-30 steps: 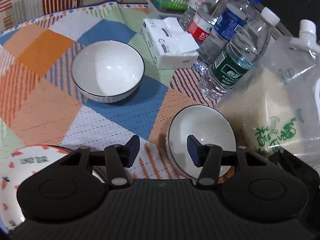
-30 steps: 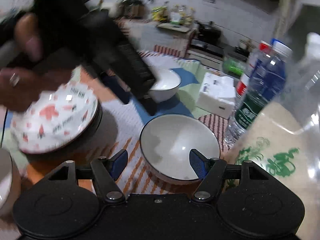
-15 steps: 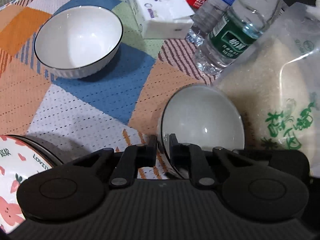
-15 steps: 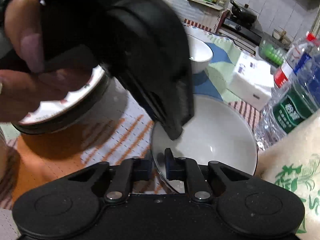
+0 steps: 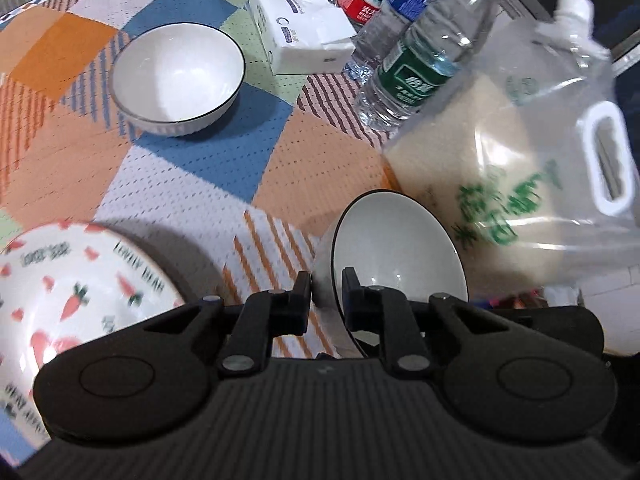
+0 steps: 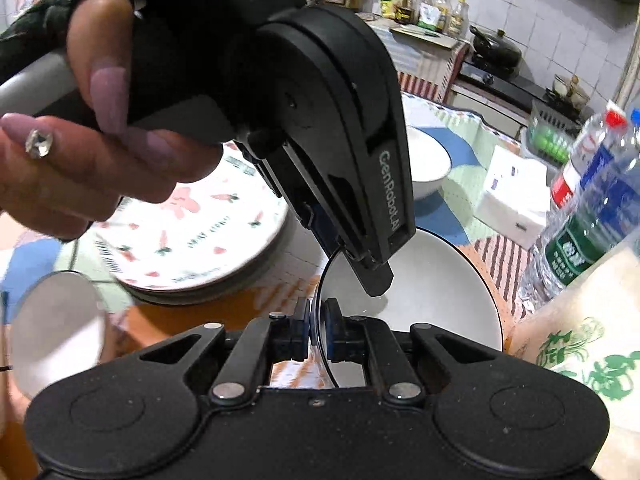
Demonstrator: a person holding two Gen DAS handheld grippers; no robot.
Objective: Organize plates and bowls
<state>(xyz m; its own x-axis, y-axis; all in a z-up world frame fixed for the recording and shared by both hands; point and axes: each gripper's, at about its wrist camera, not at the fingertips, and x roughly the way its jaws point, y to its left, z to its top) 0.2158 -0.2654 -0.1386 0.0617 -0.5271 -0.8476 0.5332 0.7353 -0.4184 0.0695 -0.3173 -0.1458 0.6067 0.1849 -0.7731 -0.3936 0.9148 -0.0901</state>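
Left tool (image 5: 326, 292): fingers narrow, clamped on the near rim of the near bowl (image 5: 404, 256), one finger inside, one outside. Right tool (image 6: 318, 330): same story, pinched tight on that bowl's (image 6: 432, 300) rim, just beside the left tool's grip. Bowl is white with a dark rim line, tilted, near side raised; can't tell whether its base touches the surface (image 5: 192, 200). It sits just beside the rice bag (image 5: 520, 184).

Left of the bowl: carrot-print plate (image 5: 76, 292) on top of a darker dish, blurred in the left view. Right view also shows a round white item (image 6: 56, 328) at the near-left edge, too blurred to identify.

Person's left hand (image 6: 80, 160) wraps the left tool's handle, filling the upper left of the right view.

Farther back: second white bowl (image 5: 178, 80) upright on the patchwork cloth, well apart from the held one. Beyond it, tissue pack (image 5: 300, 28), then water bottles (image 5: 416, 68) standing near the rice bag. Kitchen counter (image 6: 492, 76) with a wok behind.
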